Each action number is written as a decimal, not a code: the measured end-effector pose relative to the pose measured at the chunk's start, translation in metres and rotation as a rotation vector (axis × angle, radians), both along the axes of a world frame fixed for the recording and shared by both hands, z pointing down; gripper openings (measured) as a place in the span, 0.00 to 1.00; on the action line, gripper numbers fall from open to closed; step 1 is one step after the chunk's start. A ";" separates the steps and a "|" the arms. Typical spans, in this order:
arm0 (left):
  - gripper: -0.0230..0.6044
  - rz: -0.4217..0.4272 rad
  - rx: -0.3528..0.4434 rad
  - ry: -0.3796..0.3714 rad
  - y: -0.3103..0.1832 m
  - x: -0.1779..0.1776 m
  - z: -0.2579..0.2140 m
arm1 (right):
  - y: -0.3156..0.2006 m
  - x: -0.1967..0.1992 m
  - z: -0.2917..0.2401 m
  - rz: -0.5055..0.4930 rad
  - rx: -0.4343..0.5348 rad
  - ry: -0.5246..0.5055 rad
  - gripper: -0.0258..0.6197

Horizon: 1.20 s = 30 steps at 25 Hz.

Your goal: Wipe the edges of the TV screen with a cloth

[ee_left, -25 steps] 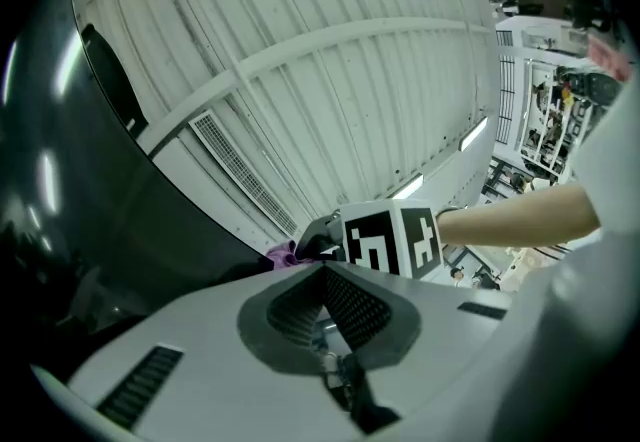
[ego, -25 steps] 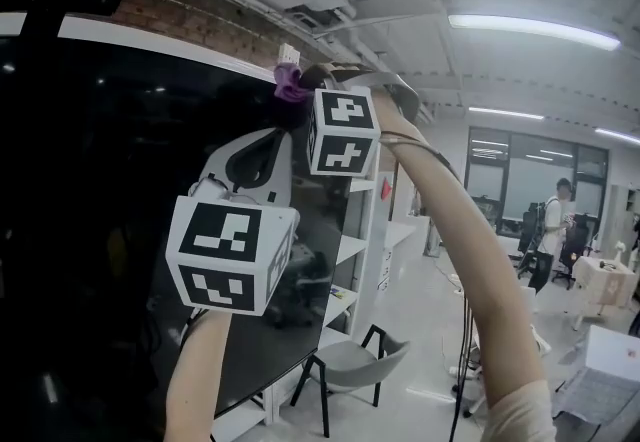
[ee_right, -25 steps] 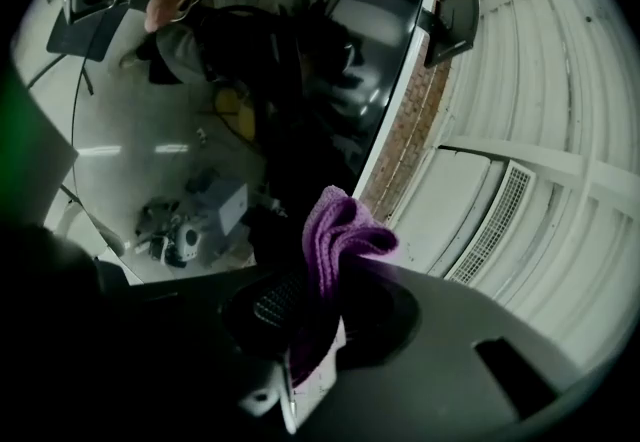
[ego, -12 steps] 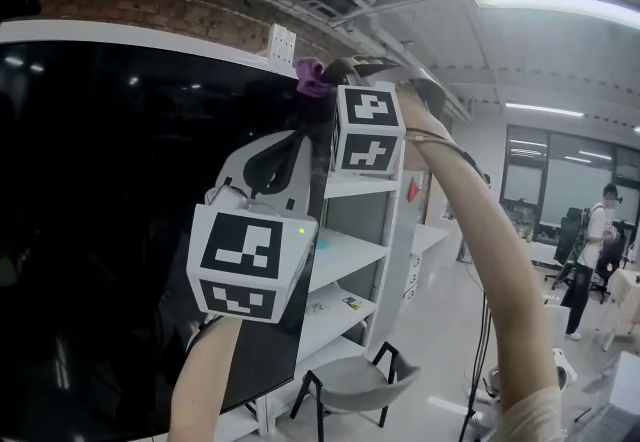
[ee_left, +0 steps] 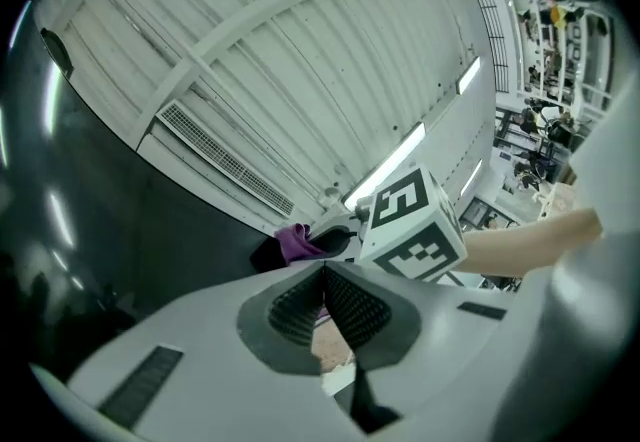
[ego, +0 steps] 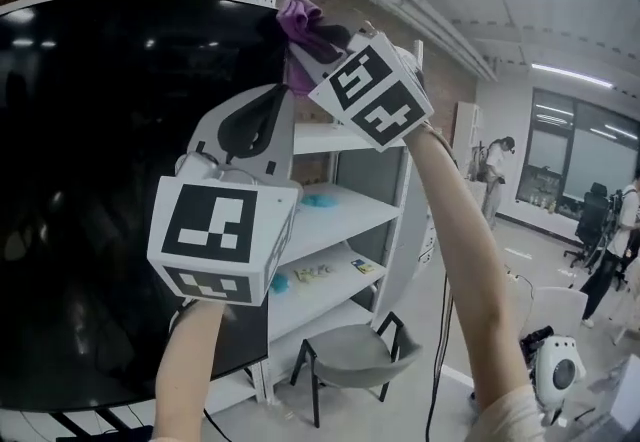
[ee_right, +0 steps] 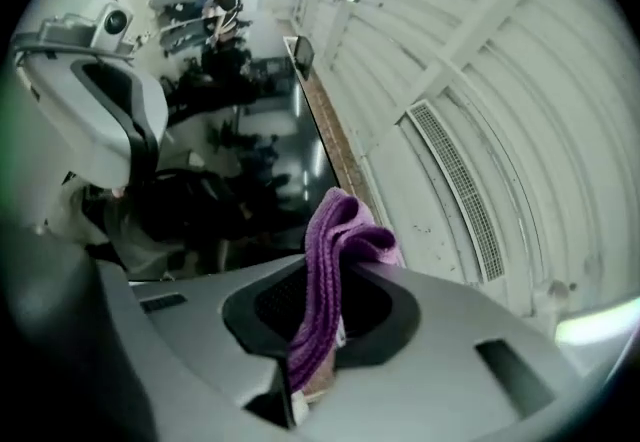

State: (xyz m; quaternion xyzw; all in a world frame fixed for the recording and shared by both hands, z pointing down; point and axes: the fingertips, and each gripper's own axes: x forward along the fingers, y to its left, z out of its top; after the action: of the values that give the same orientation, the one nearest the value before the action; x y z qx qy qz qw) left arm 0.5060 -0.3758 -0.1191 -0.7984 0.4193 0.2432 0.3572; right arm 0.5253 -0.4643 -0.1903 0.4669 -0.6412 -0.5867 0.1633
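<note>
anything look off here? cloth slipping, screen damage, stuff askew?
Nothing stands out. The purple cloth is clamped in the right gripper, up at the TV screen's upper right corner. The left gripper is shut and empty, just below it. The glass shows only reflections, no visible damage.

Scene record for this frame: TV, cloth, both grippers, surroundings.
TV screen: dark, reflecting ceiling lights
purple cloth: at the screen's upper right corner
right gripper: jaws shut on the cloth
left gripper: jaws shut, empty, held below the cloth
beside TV: white shelf unit, grey chair
</note>
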 end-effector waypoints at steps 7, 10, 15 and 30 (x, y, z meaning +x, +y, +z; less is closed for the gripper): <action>0.06 -0.076 -0.066 0.023 -0.028 -0.031 0.039 | -0.008 -0.006 0.049 -0.177 -0.032 -0.074 0.12; 0.06 -0.103 -0.075 0.021 -0.032 -0.040 0.053 | -0.009 -0.011 0.073 -0.193 -0.025 -0.075 0.12; 0.06 -0.134 -0.100 -0.007 -0.035 -0.036 0.080 | -0.010 -0.012 0.115 -0.176 -0.016 -0.061 0.12; 0.06 -0.133 -0.256 0.014 -0.032 -0.032 0.178 | -0.020 -0.019 0.291 -0.163 -0.244 0.084 0.12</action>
State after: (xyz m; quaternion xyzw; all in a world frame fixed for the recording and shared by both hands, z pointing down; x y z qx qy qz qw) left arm 0.4737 -0.4074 0.0589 -0.8062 0.5013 0.1692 0.2649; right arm 0.5064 -0.4839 0.1005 0.3650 -0.7360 -0.5349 0.1972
